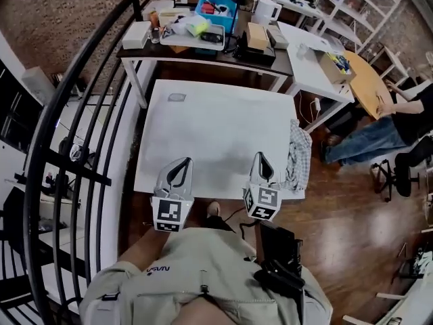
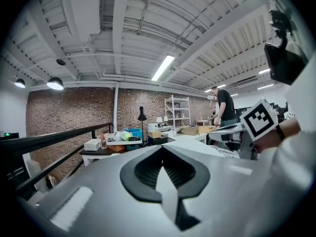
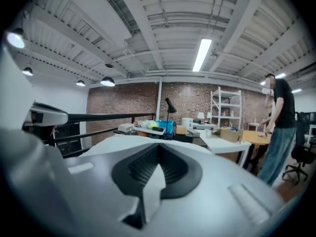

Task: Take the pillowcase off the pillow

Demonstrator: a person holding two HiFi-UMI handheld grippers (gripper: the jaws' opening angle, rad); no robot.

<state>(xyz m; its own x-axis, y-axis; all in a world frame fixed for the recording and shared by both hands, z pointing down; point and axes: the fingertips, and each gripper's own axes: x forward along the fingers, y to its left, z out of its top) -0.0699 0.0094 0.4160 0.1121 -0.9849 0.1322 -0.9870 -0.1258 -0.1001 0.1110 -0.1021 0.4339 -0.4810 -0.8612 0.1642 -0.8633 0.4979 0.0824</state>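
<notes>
White table (image 1: 216, 120), checked cloth (image 1: 298, 156) at its right edge, left gripper (image 1: 183, 162) and right gripper (image 1: 260, 157) both closed

Brick wall (image 2: 74, 112), wooden floor (image 1: 338, 229), cluttered dark desk (image 1: 189, 54) — black railing (image 2: 85, 131), ceiling strip light (image 3: 203, 53)

Head view steeply down, both gripper views level toward cluttered desk (image 1: 196, 54)

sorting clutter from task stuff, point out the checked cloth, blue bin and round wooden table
checked cloth (image 1: 298, 156), head view, middle of the bunched fabric
blue bin (image 1: 231, 12), head view, its right wall
round wooden table (image 1: 369, 87), head view, bare top
</notes>
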